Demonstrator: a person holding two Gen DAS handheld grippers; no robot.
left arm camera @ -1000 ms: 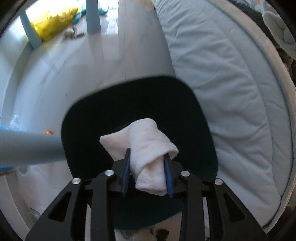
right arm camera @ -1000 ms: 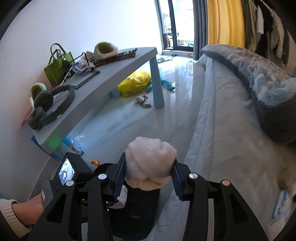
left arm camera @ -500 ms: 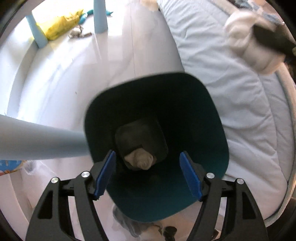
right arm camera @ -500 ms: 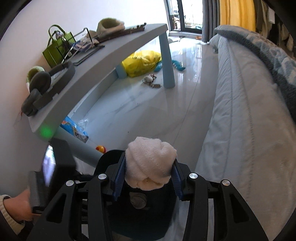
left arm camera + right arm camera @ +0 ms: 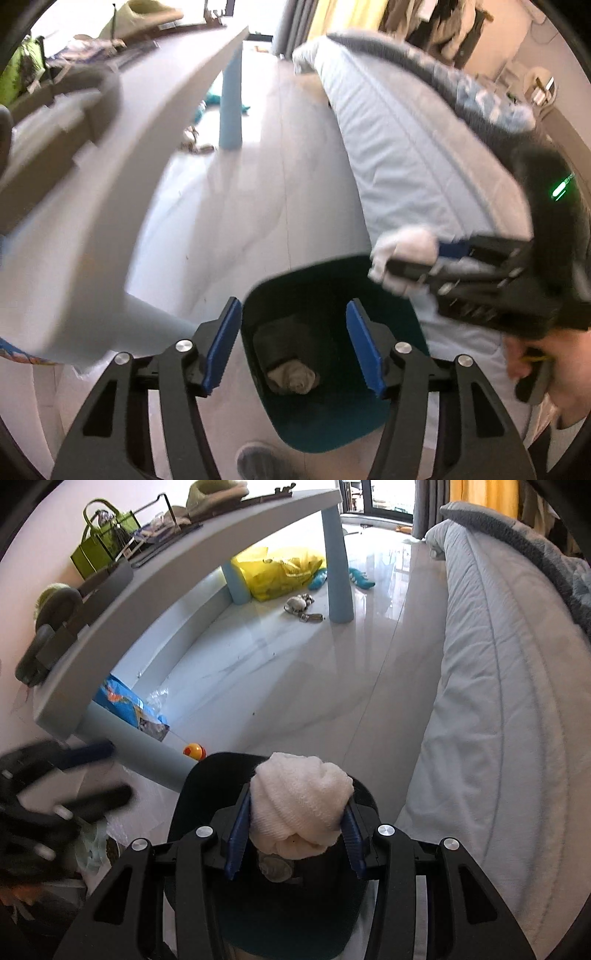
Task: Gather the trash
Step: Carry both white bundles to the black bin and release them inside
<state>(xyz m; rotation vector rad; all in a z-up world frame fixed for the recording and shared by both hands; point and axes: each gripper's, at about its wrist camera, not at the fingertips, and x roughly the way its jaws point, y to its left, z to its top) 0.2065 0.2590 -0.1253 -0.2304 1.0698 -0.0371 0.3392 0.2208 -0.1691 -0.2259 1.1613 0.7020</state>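
A dark teal trash bin (image 5: 402, 332) stands on the floor between the table and the bed; it also shows in the right wrist view (image 5: 192, 794). A crumpled white wad (image 5: 293, 378) lies at its bottom. My left gripper (image 5: 293, 349) is open and empty above the bin. My right gripper (image 5: 293, 827) is shut on a second white wad (image 5: 299, 808) and holds it over the bin's mouth; that wad (image 5: 402, 254) and gripper show at the bin's far right rim in the left wrist view. The left gripper (image 5: 85, 775) appears blurred at the left.
A grey table (image 5: 177, 579) with blue legs (image 5: 338, 576) runs along the left, carrying a green bag (image 5: 99, 550) and headphones (image 5: 55, 627). A bed (image 5: 498, 701) fills the right. A yellow bag (image 5: 280, 570), toys and a blue packet (image 5: 129, 709) lie on the floor.
My left gripper let its white wad drop into the bin, opened, and has risen and tilted up. My right gripper carried its wad over the bin.
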